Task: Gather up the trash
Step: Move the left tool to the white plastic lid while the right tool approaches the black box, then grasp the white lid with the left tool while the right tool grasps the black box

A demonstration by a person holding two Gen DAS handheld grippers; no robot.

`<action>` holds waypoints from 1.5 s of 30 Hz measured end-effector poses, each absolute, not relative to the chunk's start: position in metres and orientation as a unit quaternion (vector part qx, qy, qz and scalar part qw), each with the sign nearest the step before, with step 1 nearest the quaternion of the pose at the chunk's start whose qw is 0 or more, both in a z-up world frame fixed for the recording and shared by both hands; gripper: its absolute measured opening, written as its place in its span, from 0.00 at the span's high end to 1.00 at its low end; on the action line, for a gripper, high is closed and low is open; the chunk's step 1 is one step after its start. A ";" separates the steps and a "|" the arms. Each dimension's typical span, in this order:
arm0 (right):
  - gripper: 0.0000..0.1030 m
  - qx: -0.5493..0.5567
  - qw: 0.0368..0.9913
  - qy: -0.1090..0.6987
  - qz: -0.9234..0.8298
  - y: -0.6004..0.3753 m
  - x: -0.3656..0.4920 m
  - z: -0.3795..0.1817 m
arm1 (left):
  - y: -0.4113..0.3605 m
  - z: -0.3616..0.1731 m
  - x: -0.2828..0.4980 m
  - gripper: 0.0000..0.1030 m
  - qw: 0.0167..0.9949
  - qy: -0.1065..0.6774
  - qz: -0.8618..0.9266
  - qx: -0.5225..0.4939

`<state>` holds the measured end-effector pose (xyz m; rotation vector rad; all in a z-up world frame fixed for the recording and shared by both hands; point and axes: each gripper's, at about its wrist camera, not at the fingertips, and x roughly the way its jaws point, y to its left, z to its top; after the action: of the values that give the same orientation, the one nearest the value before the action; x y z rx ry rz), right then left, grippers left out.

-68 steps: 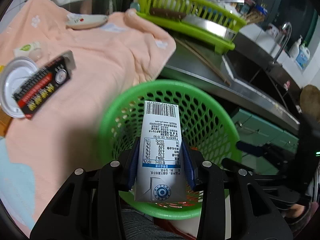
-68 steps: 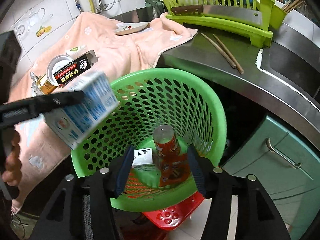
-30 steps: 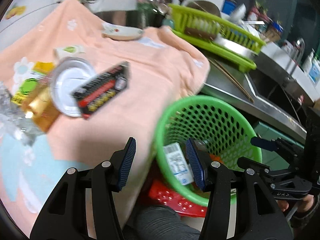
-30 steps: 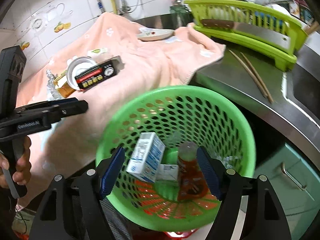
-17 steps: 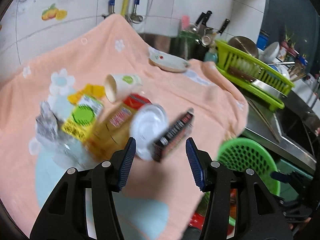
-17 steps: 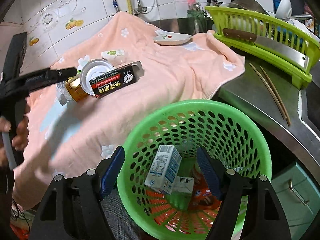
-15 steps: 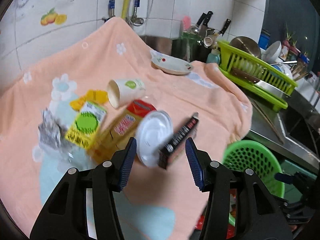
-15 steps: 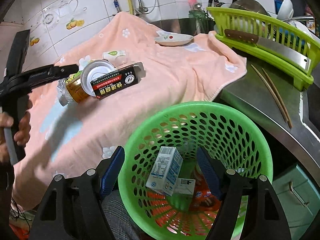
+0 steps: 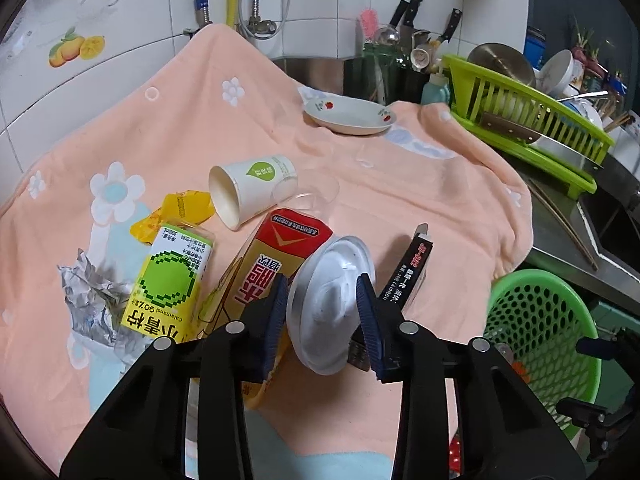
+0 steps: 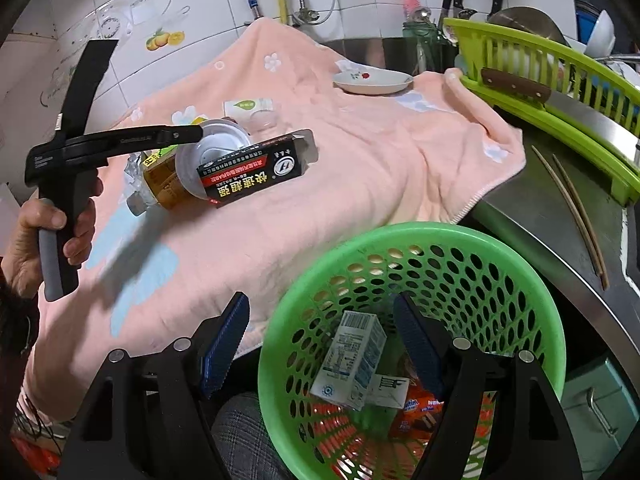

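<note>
The green basket point(image 10: 412, 240) below the counter edge already holds a milk carton point(image 10: 350, 360) and wrappers. The left gripper point(image 9: 322, 316), jaws open, straddles the white lid point(image 9: 328, 300) without gripping. The right gripper point(image 10: 320, 344) hangs open and empty over the basket. At least 6 items remain on the pink towel point(image 9: 400, 184).

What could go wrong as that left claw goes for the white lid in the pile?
1. The left gripper is open around the white lid, which leans on the yellow carton and black box; closing might pinch or knock a neighbour.
2. The lid looks thin and smooth, so it could slip out.
3. The green basket sits off the towel's edge; a drop could miss.
</note>
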<state>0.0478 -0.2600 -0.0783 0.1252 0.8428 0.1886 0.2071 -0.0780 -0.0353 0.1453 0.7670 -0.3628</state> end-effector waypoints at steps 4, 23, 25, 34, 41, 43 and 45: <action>0.30 0.060 0.905 0.409 0.098 -0.255 0.055 -0.075 | -0.080 -0.038 0.209 0.77 0.908 0.370 -0.178 0.077; 0.30 0.066 0.903 0.409 0.117 -0.240 0.088 -0.059 | -0.075 -0.040 0.208 0.93 0.912 0.360 -0.174 0.087; 0.30 0.072 0.902 0.408 0.119 -0.240 0.092 -0.056 | -0.071 -0.039 0.204 0.95 0.913 0.363 -0.172 0.077; 0.36 0.145 0.879 0.433 0.136 -0.233 0.138 -0.053 | -0.053 -0.039 0.178 0.96 0.915 0.361 -0.177 0.041; 0.41 0.228 0.843 0.470 0.126 -0.231 0.186 -0.070 | -0.047 -0.040 0.165 0.96 0.915 0.355 -0.188 0.034; 0.41 0.241 0.836 0.479 0.119 -0.231 0.197 -0.077 | -0.046 -0.040 0.164 0.96 0.914 0.356 -0.189 0.034; 0.42 0.258 0.824 0.492 0.113 -0.231 0.206 -0.087 | -0.044 -0.041 0.163 0.96 0.915 0.356 -0.189 0.033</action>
<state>0.2061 -0.2307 -0.0873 0.5483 1.0452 0.2395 0.1629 -0.0440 -0.0408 0.0678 0.7334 -0.3889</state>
